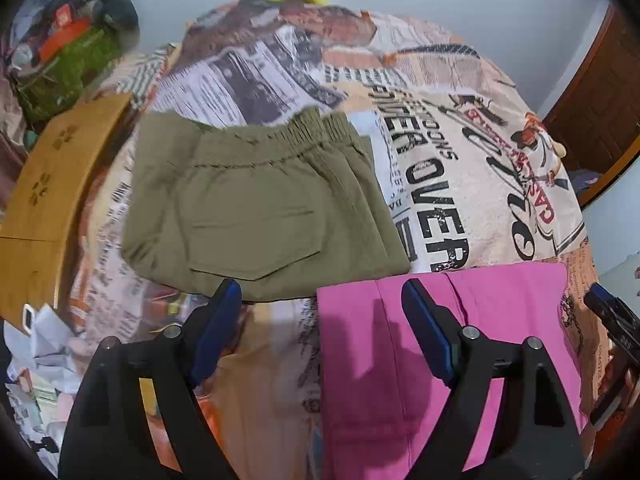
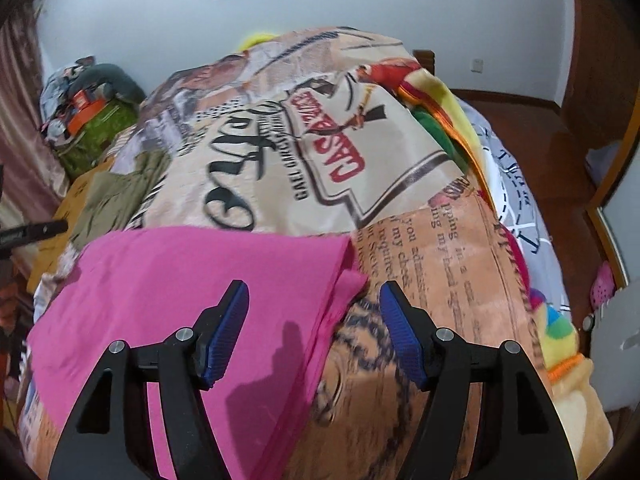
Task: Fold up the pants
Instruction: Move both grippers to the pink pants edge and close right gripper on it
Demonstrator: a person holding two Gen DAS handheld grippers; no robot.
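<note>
Two pairs of pants lie on a bed with a printed blanket [image 1: 460,152]. One pair is pink [image 1: 400,360] and one is green [image 1: 256,208].

Both grippers hang just above the bed with their blue fingers spread wide, holding nothing. From the left camera, the left gripper [image 1: 322,312] is over the left edge of the pink pants, with one finger above the pink cloth and the other near the bottom edge of the green pants. The green pants are folded, with the stretchy waist far away and a back pocket [image 1: 256,244] on top.

From the right camera, the right gripper [image 2: 314,312] is over the right edge of the pink pants [image 2: 192,300]. One finger is above the pink cloth and the other above the blanket [image 2: 320,152]. The pink pants lie flat, close to the camera.
</note>
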